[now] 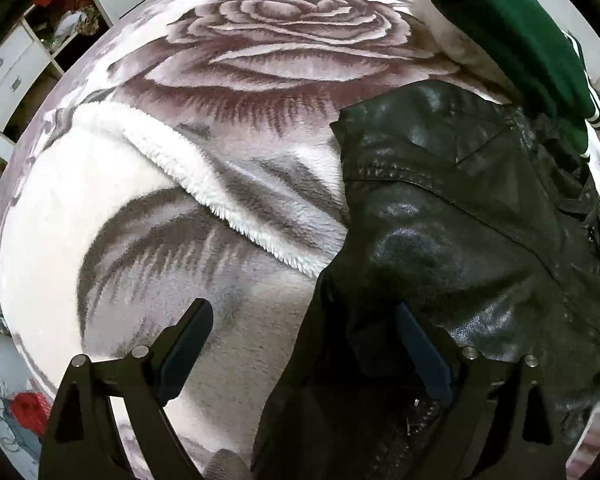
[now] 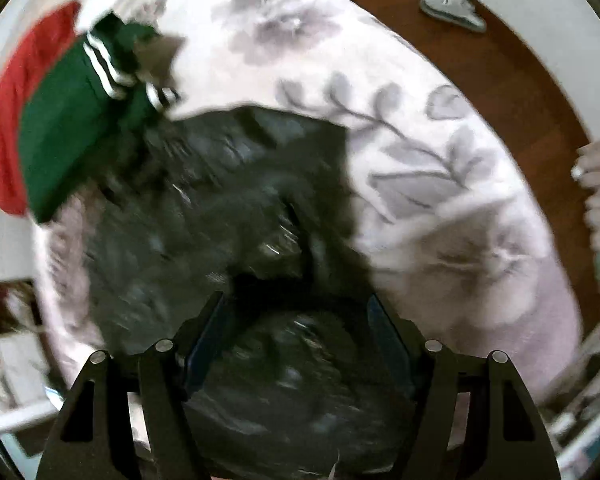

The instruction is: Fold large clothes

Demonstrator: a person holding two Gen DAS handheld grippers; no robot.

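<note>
Left wrist view, left to right: white cabinet with open shelves (image 1: pixel 16 76) at the far edge. The plush grey-and-white rose-print blanket (image 1: pixel 260 60) covers the bed, one fleecy fold turned back. Your left gripper (image 1: pixel 304 336) has its jaws spread wide; left finger over bare blanket, right finger against the edge of the black leather jacket (image 1: pixel 460 220). Nothing pinched. The jacket lies crumpled on the blanket's right side, with the folded green garment with white stripes (image 1: pixel 512 28) beyond it, top right.

Right wrist view, blurred: red cloth (image 2: pixel 8 120) at left, the green garment (image 2: pixel 68 128) lying against it, touching the jacket's (image 2: pixel 220 200) far corner. Your right gripper (image 2: pixel 296 328) hangs over the jacket, jaws wide apart, leather between and beneath them; grip not evident. Right of that, a grey leaf print on the blanket (image 2: pixel 440 160), then brown wooden floor (image 2: pixel 520 72) with pale grey slippers (image 2: pixel 448 0).
</note>
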